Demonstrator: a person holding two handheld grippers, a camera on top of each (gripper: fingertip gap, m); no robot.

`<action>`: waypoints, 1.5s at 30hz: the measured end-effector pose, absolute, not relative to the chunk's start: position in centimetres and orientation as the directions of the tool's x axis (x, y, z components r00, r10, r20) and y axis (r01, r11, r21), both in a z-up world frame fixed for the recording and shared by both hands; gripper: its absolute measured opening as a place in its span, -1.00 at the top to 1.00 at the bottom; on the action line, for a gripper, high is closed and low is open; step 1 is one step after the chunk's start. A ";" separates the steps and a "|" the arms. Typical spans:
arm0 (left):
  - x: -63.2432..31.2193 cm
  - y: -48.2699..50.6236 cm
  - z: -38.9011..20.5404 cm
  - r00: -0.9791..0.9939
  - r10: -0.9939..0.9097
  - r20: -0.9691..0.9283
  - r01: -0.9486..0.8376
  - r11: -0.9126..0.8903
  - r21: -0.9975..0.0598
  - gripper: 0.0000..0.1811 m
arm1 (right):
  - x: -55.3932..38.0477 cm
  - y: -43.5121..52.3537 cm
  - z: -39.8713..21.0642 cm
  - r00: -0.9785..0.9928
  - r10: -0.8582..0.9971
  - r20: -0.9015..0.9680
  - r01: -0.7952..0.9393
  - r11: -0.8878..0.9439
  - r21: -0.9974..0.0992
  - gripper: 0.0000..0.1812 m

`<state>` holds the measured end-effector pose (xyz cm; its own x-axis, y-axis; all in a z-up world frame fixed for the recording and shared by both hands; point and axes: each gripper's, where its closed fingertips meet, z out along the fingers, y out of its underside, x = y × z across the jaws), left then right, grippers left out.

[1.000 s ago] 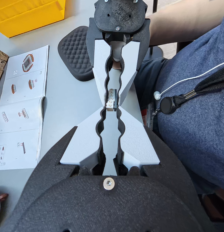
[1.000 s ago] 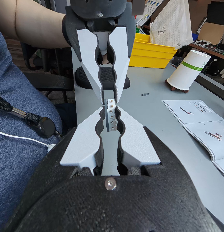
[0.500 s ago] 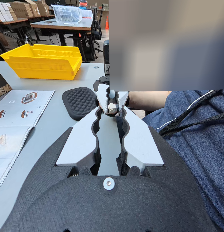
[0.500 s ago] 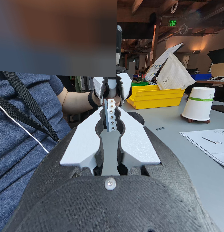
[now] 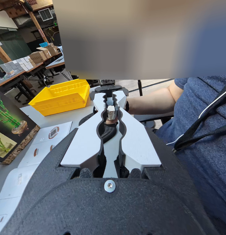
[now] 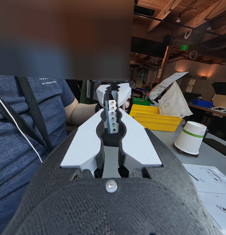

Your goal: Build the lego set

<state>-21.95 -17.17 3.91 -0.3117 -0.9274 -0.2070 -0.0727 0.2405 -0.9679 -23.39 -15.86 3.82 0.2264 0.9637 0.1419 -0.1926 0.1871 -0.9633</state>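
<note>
At frame centre, both views: the lego strip, a short row of white and grey studded bricks backed by a darker grey plate, is held up in the air between the two grippers, above the tabletop.
Right gripper: fingers nearly closed, pinching the strip's lower half across its flat sides.
Left gripper: fingers almost together around the strip's other end; real contact cannot be told from either view.
Weight: judged very light; grip force matters more than lift.
Stiffness: hard, rigid plastic, but the stack can split at its seams if bent or twisted.
Surface: smooth and slippery; the wavy dark inner faces of the fingers should help.
Best hold: across the broad flat sides, near a seam, keeping clear of the studs.
Risk: a skewed push could pop a brick loose.
Lower left, left wrist view: instruction booklet lies open.
</note>
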 end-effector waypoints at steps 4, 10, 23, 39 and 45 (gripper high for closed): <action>-21.0 -16.0 6.9 -0.297 -0.892 -0.340 -0.049 0.369 -0.928 0.84 | -22.5 -14.6 6.9 0.204 0.940 0.273 -0.147 0.305 -0.941 0.84; -19.9 -12.6 11.4 -0.219 -0.815 -0.537 -0.012 0.552 -0.833 0.84 | -21.5 -11.0 11.6 0.175 0.866 0.468 -0.068 0.485 -0.872 0.84; -22.9 -4.2 14.8 0.049 -0.715 -0.698 -0.001 0.699 -0.715 0.80 | -24.2 -1.5 12.8 0.043 0.603 0.797 0.560 0.646 -0.519 0.83; -21.9 2.7 8.6 0.038 -0.825 -0.564 -0.356 0.516 -0.779 0.56 | -21.0 4.4 8.4 0.108 0.632 0.767 0.743 0.461 -0.485 0.84; -20.6 3.0 8.7 0.057 -0.795 -0.603 -0.330 0.555 -0.763 0.67 | -20.9 4.2 8.1 0.119 0.653 0.748 0.729 0.454 -0.513 0.84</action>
